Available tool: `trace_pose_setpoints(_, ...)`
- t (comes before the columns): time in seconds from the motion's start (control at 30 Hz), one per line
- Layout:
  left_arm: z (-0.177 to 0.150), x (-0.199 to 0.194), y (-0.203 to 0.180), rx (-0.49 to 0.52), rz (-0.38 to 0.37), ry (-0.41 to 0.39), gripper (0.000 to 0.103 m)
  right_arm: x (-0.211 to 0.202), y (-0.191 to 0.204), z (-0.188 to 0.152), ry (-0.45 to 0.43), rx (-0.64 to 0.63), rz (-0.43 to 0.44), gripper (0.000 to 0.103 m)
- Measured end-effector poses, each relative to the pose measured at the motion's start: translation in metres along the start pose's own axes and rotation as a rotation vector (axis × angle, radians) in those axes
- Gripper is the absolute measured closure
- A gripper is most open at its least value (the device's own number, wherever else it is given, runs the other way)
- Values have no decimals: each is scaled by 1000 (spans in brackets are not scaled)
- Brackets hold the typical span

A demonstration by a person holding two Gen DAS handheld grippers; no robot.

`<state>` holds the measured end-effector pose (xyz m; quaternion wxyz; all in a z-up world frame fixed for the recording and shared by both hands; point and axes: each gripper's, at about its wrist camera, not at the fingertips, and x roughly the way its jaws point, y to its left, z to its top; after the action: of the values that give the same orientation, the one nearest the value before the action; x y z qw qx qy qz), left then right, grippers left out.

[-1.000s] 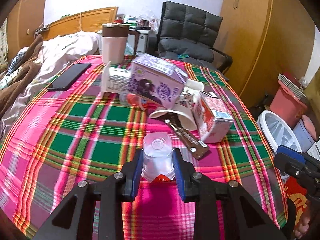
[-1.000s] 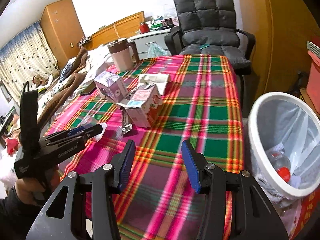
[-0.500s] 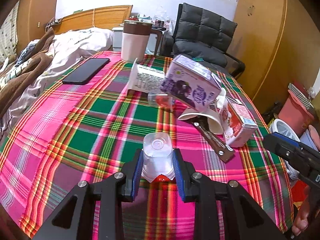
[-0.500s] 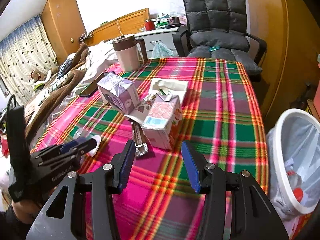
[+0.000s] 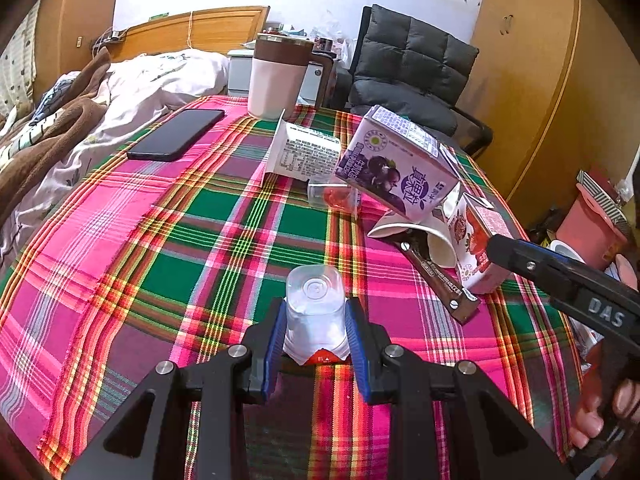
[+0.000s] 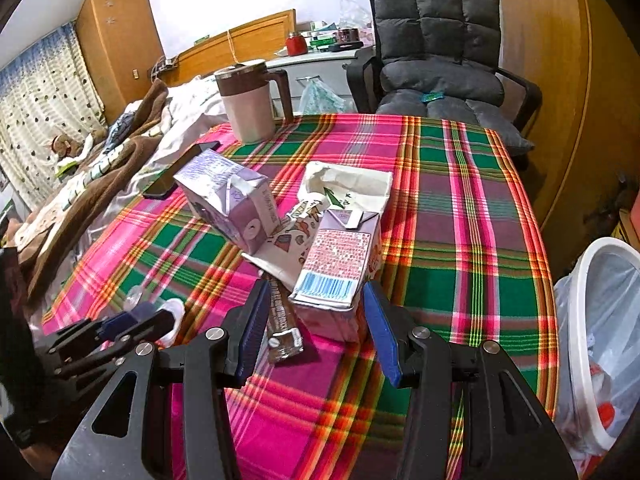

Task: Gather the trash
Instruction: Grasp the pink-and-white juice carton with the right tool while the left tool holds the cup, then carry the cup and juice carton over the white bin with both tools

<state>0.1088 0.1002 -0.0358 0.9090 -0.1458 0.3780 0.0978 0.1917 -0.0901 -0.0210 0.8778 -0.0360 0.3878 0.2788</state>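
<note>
My left gripper (image 5: 315, 322) is shut on a clear plastic bottle (image 5: 315, 308) with a red label, held above the plaid tablecloth. My right gripper (image 6: 314, 320) is open, its jaws on either side of the near end of a red-and-white carton (image 6: 338, 264) that lies on the table. Other trash lies in a pile: a purple carton (image 5: 400, 168), a paper cup (image 5: 424, 236), a brown wrapper (image 5: 440, 280), a white carton (image 5: 306, 154) and a second clear bottle (image 5: 334, 198). A white bin (image 6: 600, 340) with a plastic liner stands at the table's right.
A pink mug with a brown lid (image 5: 278, 78) and a black phone (image 5: 178, 134) sit on the far left of the table. A grey chair (image 6: 436, 60) stands behind the table. A bed with blankets (image 5: 80, 120) lies to the left. A red container (image 5: 592, 228) stands on the floor at right.
My right gripper has swung left from beside the bin and moved in over the table until its jaws flank the red-and-white carton. My left gripper still holds the bottle and has drawn back.
</note>
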Motion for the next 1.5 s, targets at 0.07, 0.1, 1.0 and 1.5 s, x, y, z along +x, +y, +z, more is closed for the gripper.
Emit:
trace_pose_setpoints(0.07, 0, 0, -1, 3, -5, 0, 73, 1, -2, 0, 4, 4, -5, 64)
trace_pose_setpoints(0.1, 1, -1, -3, 4, -7, 0, 73, 0, -2, 0, 3, 2, -7, 65)
trace_pose_setpoints(1.0, -5, -41, -60, 100, -84, -26, 73, -60, -26, -27, -85, 40, 17, 65)
trace_pose_setpoints(1.5, -8, -35, -118, 189, -181, 1, 73, -90, -71, -45, -136, 145, -56, 65)
